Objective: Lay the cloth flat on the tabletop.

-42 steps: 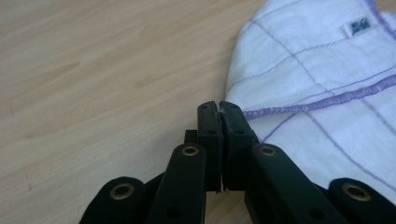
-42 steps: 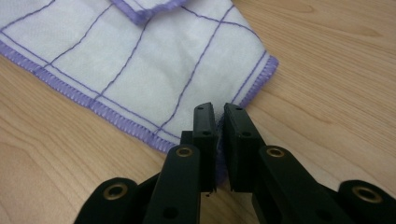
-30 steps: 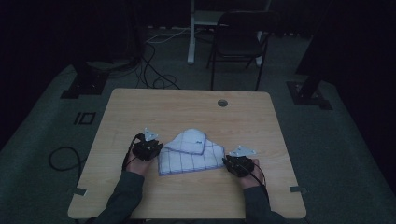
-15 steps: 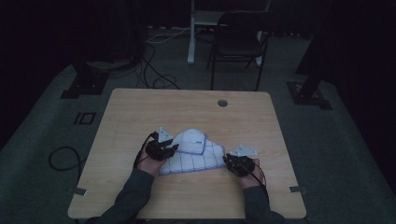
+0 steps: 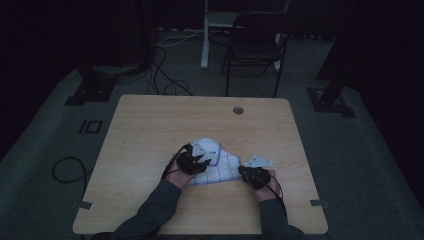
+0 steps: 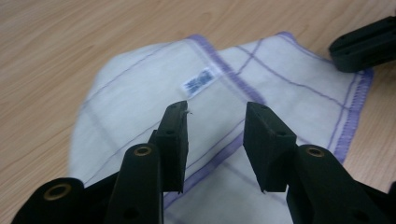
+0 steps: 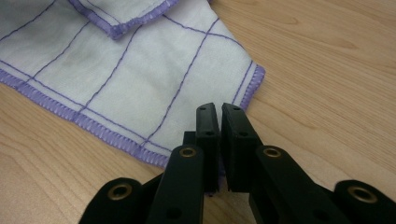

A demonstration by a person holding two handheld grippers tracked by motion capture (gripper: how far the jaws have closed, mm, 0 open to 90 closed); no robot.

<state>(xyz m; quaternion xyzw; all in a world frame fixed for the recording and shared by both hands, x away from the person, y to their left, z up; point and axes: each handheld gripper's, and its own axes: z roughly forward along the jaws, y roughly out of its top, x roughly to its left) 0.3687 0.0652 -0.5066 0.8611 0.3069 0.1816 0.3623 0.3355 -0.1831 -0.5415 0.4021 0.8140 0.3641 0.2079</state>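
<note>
The cloth (image 5: 215,162) is a white woven dishcloth with a purple grid and purple overlocked hem, lying partly folded near the front centre of the wooden table (image 5: 150,125). It is judged light, limp and non-fragile; it will drape and slide on the smooth top. Grip at a hemmed corner or edge, where the stitching is thickest. A label (image 6: 200,82) marks the folded-over flap. The left gripper (image 6: 215,122) hovers over that flap, its jaws having just been opening, nothing pinched between them. The right gripper (image 7: 219,116) sits at the cloth's near corner, its jaws having just been closing to a narrow slit; whether hem lies inside cannot be told.
</note>
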